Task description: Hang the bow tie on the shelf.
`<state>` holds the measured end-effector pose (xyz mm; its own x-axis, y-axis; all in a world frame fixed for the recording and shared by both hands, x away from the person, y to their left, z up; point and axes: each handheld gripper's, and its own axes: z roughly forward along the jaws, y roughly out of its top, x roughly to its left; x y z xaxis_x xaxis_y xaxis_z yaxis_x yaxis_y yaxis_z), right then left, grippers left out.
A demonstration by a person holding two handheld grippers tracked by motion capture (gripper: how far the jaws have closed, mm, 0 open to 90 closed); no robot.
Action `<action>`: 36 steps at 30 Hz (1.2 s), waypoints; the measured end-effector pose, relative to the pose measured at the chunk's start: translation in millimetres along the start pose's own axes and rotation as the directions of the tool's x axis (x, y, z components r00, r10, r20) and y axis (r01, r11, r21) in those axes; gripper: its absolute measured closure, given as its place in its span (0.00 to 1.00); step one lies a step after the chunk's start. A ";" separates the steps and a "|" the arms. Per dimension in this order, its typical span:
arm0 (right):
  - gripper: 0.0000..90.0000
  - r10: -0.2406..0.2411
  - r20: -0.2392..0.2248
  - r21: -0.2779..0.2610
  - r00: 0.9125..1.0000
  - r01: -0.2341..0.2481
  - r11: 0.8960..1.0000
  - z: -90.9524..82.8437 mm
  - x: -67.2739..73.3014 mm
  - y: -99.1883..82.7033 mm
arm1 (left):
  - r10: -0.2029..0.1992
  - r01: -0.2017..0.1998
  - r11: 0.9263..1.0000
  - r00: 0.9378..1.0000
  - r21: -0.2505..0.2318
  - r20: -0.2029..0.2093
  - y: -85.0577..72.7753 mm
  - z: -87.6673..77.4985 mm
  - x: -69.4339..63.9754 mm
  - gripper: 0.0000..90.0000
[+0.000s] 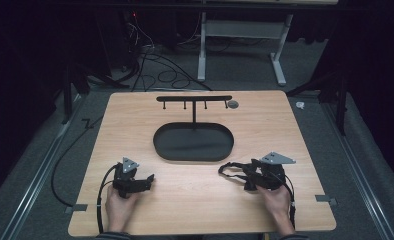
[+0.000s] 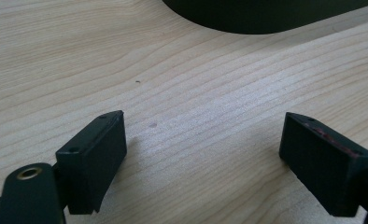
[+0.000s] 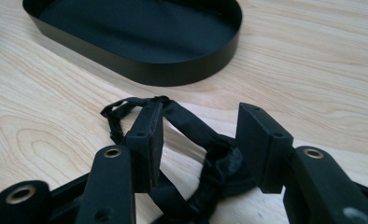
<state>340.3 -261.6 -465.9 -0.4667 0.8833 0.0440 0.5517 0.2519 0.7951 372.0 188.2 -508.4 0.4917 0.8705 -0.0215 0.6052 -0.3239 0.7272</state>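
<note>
Black fabric strap [image 3: 191,135] lies looped between my right gripper's [image 3: 198,140] spread jaws, unpinched. I should close squarely before lifting toward the black oval metal tray [image 3: 140,70]. Left gripper [image 2: 203,154] rests spread on the surface [image 2: 196,93].

Item: black fabric strap [image 3: 196,135] – soft, looped band, crumpled.
Pose: slack, lying in loose folds, one loop extended.
Location: light wooden tabletop [image 3: 313,70] – near the black oval metal tray [image 3: 140,70], not touching it.
Contact: between the right gripper [image 3: 198,140] jaws.
</note>
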 end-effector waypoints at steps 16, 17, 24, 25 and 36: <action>0.60 -0.052 -0.036 0.040 0.998 0.054 0.998 24.3 12.6 16.4 | 0.000 0.000 1.000 1.000 0.000 0.000 0.0 0.0 0.0 0.17; 0.60 -0.058 -0.039 0.043 0.998 0.059 0.997 26.4 13.3 17.1 | -0.001 0.001 1.000 1.000 0.000 0.000 0.0 0.0 -0.1 0.17; 0.61 -0.057 -0.051 0.081 0.997 0.061 0.995 37.9 15.1 18.1 | 0.000 0.000 1.000 1.000 0.000 0.000 0.0 0.0 0.0 0.17; 0.61 -0.055 -0.052 0.085 0.997 0.059 0.995 39.4 14.7 17.8 | -0.001 0.001 1.000 1.000 0.000 0.000 0.0 0.0 -0.1 0.17; 0.66 -0.057 -0.057 0.136 0.997 0.064 0.989 52.8 13.3 14.8 | 0.000 0.000 1.000 1.000 0.000 0.000 0.0 0.0 0.0 0.17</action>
<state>378.8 -225.3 -485.6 -0.5360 0.8435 0.0337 0.6094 0.3591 0.7069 372.0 188.2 -508.4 0.4917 0.8705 -0.0216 0.6052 -0.3237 0.7273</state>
